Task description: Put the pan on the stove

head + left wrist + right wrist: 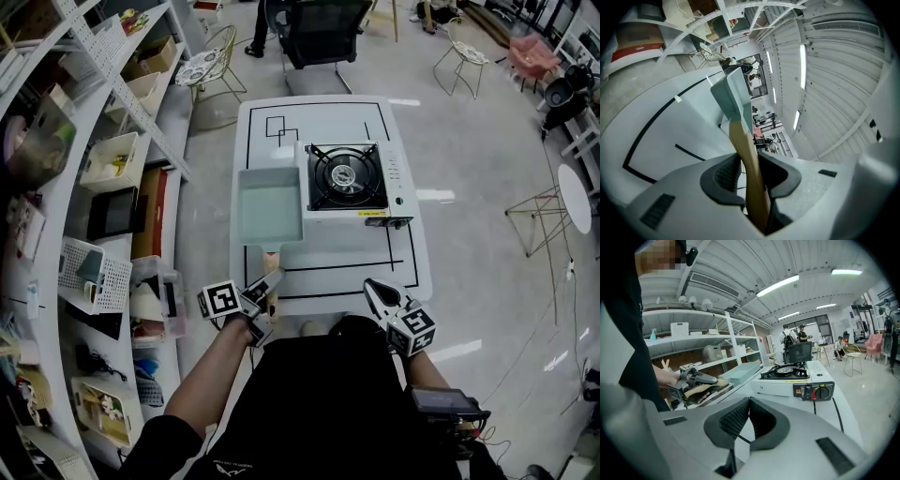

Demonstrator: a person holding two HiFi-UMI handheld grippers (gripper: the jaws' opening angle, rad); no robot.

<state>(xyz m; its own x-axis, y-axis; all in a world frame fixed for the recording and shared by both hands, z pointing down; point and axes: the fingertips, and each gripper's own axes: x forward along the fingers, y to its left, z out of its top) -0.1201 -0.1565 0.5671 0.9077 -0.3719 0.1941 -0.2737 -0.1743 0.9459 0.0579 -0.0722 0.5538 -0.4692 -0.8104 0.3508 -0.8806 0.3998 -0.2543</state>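
A square grey-green pan (270, 202) with a wooden handle (272, 272) lies on the white table (328, 117), just left of the portable gas stove (349, 178). My left gripper (265, 286) is shut on the handle's near end; in the left gripper view the handle (749, 178) runs between the pads up to the pan (733, 93). My right gripper (378, 292) hovers at the table's front edge, jaws shut on nothing. The right gripper view shows the stove (787, 376) ahead, with the pan (745, 371) and the left gripper (693, 380) to its left.
White shelving (94, 187) with bins and boxes runs along the left. A black office chair (319, 33) stands beyond the table's far end, with wire chairs (211, 66) nearby. Black tape lines mark the tabletop. People stand far off in the right gripper view.
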